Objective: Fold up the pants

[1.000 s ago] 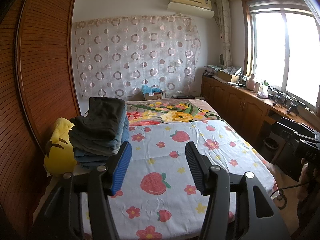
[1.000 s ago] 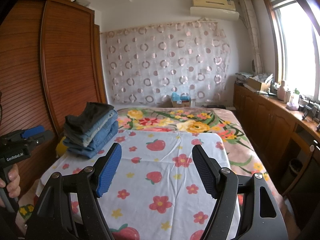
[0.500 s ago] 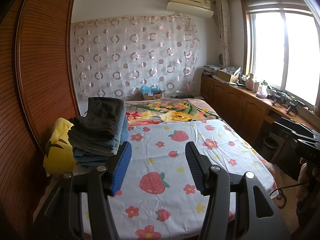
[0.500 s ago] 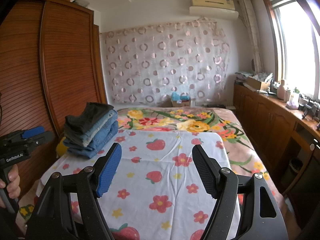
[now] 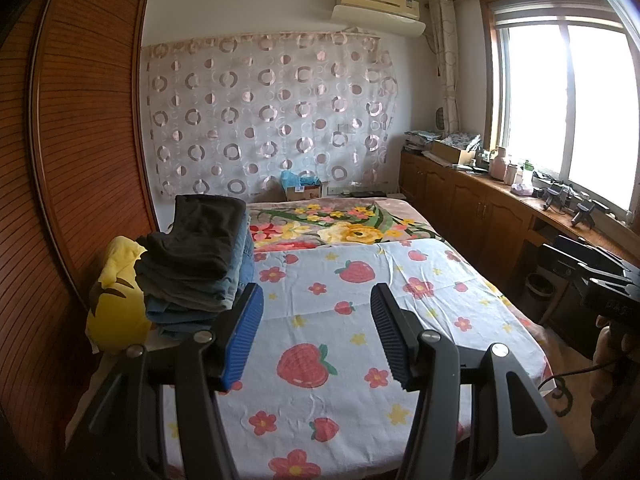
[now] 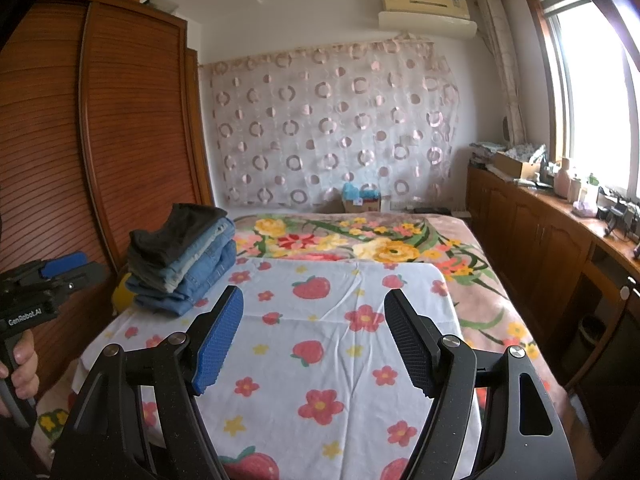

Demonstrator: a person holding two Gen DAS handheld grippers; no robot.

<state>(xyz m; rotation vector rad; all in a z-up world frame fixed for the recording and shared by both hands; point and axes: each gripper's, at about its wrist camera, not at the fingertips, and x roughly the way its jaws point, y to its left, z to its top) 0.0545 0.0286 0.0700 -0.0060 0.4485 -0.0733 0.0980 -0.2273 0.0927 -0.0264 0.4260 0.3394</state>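
Pants (image 5: 196, 264): stack of folded pairs on far left of bed (image 5: 400, 352), dark pair on top, denim beneath, yellow cushion (image 5: 114, 312) beside. Left gripper (image 5: 316, 336) fingers apart, empty, above strawberry sheet (image 6: 340, 336). Right gripper (image 6: 314, 336) fingers apart, empty. Judgement: denim soft but heavy, thick at seams, not slippery; best held at waistband or hem corners, one gripper each side. No unfolded pair visible.

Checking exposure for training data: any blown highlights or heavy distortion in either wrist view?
Left wrist: window blown out white, wardrobe bowed by fisheye, dark vignette corners. Right wrist: window clipped too, wardrobe edges curve; pants stack and strawberry sheet well lit, sharp.
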